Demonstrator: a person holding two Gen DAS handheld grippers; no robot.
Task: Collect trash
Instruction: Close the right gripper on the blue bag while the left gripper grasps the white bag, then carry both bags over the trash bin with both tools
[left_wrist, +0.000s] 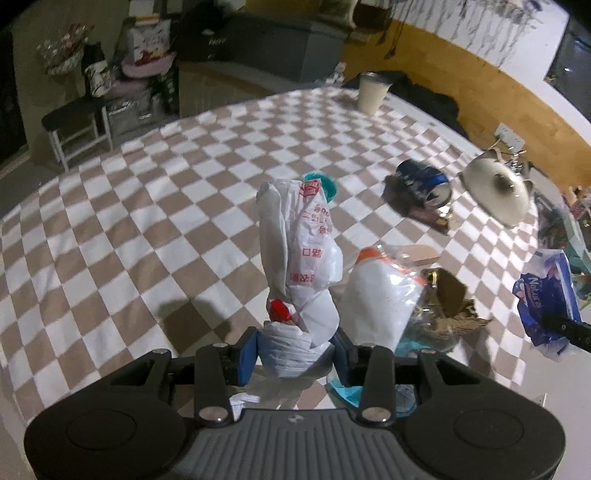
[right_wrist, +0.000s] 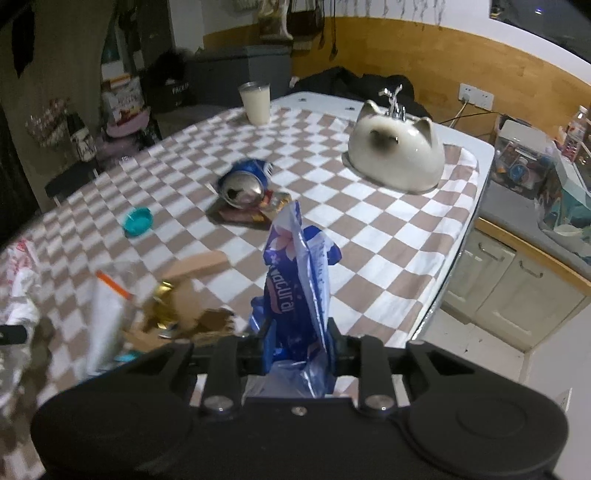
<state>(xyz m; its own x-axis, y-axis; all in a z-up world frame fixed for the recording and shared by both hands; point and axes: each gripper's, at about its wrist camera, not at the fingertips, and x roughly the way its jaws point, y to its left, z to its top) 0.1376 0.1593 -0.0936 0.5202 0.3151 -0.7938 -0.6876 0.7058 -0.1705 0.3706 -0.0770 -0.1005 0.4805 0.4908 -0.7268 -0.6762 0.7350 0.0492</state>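
Observation:
My left gripper (left_wrist: 293, 352) is shut on a crumpled white plastic bag with red print (left_wrist: 303, 243), which stands up above the checkered tablecloth (left_wrist: 147, 229). My right gripper (right_wrist: 297, 347) is shut on a blue and white plastic wrapper (right_wrist: 295, 280), also seen at the right edge of the left wrist view as the wrapper (left_wrist: 546, 295). On the cloth lie a crushed blue can (right_wrist: 243, 182), a teal lid (right_wrist: 137, 220), a clear bag with an orange strip (right_wrist: 107, 310), torn cardboard with gold foil (right_wrist: 184, 306) and a dark flat packet (right_wrist: 243, 216).
A white cat-shaped ceramic piece (right_wrist: 397, 151) sits near the table's right edge, a pale cup (right_wrist: 255, 101) at the far side. A black stool (left_wrist: 74, 122) and stacked bags stand beyond the table. Cabinets (right_wrist: 517, 280) and a cluttered counter lie to the right.

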